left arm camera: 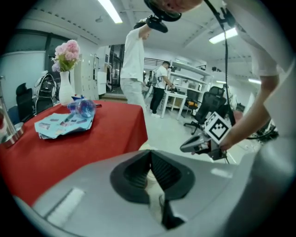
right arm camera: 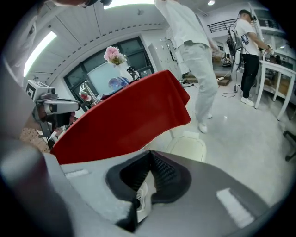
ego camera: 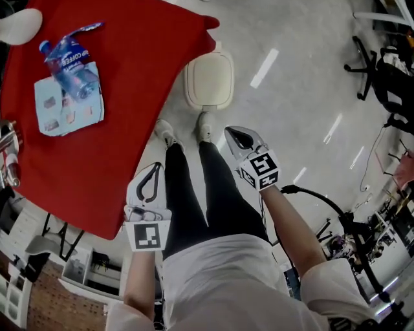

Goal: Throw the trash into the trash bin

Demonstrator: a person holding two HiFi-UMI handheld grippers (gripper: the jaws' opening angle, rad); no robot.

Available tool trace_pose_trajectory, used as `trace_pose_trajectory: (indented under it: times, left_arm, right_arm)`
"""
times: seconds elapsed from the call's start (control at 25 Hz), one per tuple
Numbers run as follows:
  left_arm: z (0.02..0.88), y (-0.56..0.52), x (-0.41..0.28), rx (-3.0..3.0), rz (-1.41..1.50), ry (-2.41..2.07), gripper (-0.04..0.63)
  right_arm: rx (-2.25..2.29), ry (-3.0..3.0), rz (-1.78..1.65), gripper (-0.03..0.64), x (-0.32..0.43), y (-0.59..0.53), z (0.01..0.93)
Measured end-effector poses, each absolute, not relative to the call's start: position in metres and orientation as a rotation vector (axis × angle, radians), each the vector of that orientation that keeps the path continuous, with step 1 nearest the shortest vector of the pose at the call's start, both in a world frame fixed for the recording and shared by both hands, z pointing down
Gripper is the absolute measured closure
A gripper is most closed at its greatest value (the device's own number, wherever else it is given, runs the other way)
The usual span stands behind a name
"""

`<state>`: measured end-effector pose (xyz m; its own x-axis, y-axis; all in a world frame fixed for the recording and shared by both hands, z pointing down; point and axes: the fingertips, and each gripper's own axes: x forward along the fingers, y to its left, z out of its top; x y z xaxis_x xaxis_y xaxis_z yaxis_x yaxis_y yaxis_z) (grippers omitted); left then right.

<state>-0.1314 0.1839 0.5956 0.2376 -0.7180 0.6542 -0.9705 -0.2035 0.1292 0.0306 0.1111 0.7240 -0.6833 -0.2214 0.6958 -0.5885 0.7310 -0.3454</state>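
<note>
Trash (ego camera: 67, 97) on table (ego camera: 136, 103); L gripper (ego camera: 157, 167), R gripper (ego camera: 228, 132) shut.

"COFFEE" on the blue bottle label (ego camera: 83, 57), remaining print too small to read

1. We see a pale, glossy floor (ego camera: 304, 90) under ceiling strip lights (left arm camera: 110, 10).
2. We see a red-covered tabletop (ego camera: 129, 116), with black office chairs (ego camera: 388, 81) well apart from it.
3. We see white shelving (left arm camera: 187, 71) beyond.
</note>
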Motion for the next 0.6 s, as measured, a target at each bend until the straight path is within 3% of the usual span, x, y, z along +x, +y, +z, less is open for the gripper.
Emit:
trace_pose_trajectory:
  times: [0.6]
  left_arm:
    - [0.725,0.198,-0.102,1.972,0.7,-1.387,0.589]
  right_arm:
    - [0.56,-2.176,0.791,0.617,0.025,0.133,0.891]
